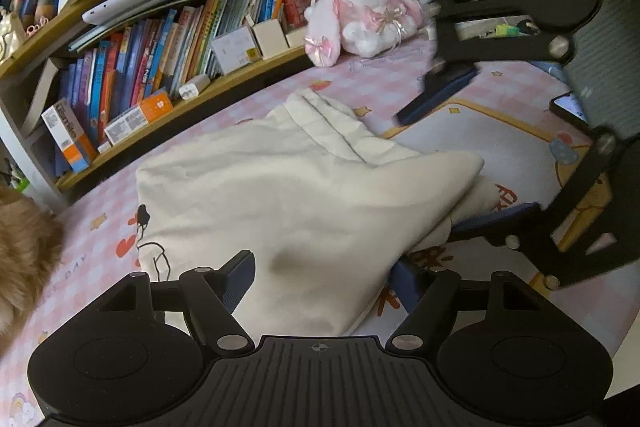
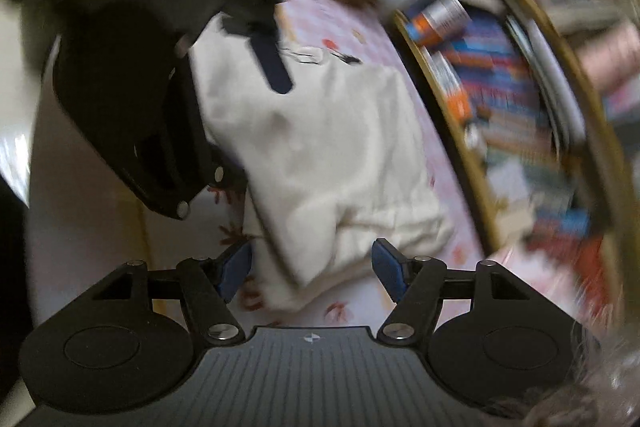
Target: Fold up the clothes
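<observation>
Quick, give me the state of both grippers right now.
Left gripper: open, the cream garment lying between its fingers, not pinched.
Right gripper: open, holding nothing; a corner of the garment lies between its fingers.

**Dim room, one view smeared**

Both views are dim, with soft indoor light and no glare. The left wrist view is mostly sharp, though the shelf (image 1: 120,39) bows at the fisheye edge. The right wrist view is motion-blurred, worst on the books (image 2: 500,99) toward 3 o'clock. Corners fall black.
</observation>
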Action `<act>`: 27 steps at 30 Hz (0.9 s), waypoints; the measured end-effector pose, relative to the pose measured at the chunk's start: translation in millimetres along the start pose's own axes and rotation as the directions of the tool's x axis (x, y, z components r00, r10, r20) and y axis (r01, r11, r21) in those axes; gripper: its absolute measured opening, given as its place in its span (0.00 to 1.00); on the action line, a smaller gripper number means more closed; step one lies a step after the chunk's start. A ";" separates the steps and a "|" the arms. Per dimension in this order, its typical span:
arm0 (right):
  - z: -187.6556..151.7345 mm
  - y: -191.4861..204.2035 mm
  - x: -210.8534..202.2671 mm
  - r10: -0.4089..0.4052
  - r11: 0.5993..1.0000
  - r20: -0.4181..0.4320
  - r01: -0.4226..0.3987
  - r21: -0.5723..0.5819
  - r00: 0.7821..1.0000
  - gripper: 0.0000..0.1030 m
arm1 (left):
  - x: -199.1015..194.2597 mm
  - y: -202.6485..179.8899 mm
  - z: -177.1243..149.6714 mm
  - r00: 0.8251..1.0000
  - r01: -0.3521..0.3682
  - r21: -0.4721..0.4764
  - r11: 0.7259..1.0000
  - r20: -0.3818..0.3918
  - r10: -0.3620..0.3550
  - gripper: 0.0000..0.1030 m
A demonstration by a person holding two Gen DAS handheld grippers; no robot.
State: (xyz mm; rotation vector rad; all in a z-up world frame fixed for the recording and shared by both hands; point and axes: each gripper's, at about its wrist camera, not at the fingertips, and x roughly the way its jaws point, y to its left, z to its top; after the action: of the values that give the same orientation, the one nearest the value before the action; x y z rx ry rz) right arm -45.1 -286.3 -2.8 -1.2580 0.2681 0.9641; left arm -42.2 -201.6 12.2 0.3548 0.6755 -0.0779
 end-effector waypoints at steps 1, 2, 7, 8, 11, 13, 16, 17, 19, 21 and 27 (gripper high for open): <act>0.3 5.4 3.5 -0.014 0.997 0.009 0.014 -0.078 1.000 0.57 | -1.3 -0.8 -1.5 1.000 -0.005 0.009 1.000 0.001 0.005 0.72; 0.7 8.2 6.0 -0.018 0.991 0.015 0.020 -0.132 1.000 0.41 | -2.7 -1.6 -3.4 1.000 -0.014 0.023 1.000 0.003 0.014 0.72; 7.4 -7.4 5.9 -0.021 0.989 0.034 0.025 -0.148 0.999 0.15 | -9.6 3.6 -16.5 0.993 -0.115 0.087 0.990 -0.010 0.117 0.71; 9.2 -14.5 3.9 -0.032 0.992 0.043 0.037 -0.119 0.999 0.14 | -10.3 7.6 -20.0 0.991 -0.133 0.093 0.987 -0.020 0.135 0.70; 13.7 -32.2 -3.2 -0.057 0.997 0.055 0.060 -0.048 0.997 0.14 | -8.6 19.0 -31.0 0.979 -0.178 0.142 0.974 -0.073 0.190 0.40; 13.7 -38.3 -4.3 -0.065 0.997 0.049 0.066 -0.029 0.997 0.14 | -8.2 24.8 -37.2 0.971 -0.201 0.193 0.960 -0.092 0.222 0.33; 11.5 -41.3 -3.7 -0.061 0.998 0.038 0.062 -0.017 0.997 0.14 | -10.5 30.8 -41.7 0.970 -0.201 0.245 0.949 -0.087 0.228 0.27; 10.5 -40.1 -2.8 -0.054 0.998 0.033 0.055 -0.014 0.998 0.14 | -10.6 29.3 -42.5 0.971 -0.194 0.276 0.941 -0.081 0.224 0.22; 8.1 -34.9 -0.8 -0.040 0.999 0.020 0.040 -0.014 0.999 0.14 | -10.2 23.5 -44.6 0.975 -0.173 0.356 0.918 -0.070 0.211 0.10; 5.5 -26.3 0.6 -0.021 1.000 0.004 0.021 -0.022 1.000 0.14 | -10.1 18.4 -46.2 0.978 -0.156 0.417 0.895 -0.063 0.199 0.05; -4.4 -18.0 -2.1 0.051 0.998 -0.028 -0.050 0.036 0.998 0.11 | -27.3 17.3 -40.1 0.989 -0.095 0.437 0.895 -0.065 0.136 0.04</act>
State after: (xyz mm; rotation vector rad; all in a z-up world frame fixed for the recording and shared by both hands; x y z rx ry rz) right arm -31.6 -291.0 9.3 -1.2382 0.3396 0.9806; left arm -84.2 -172.7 5.3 0.8325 0.7270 -0.0986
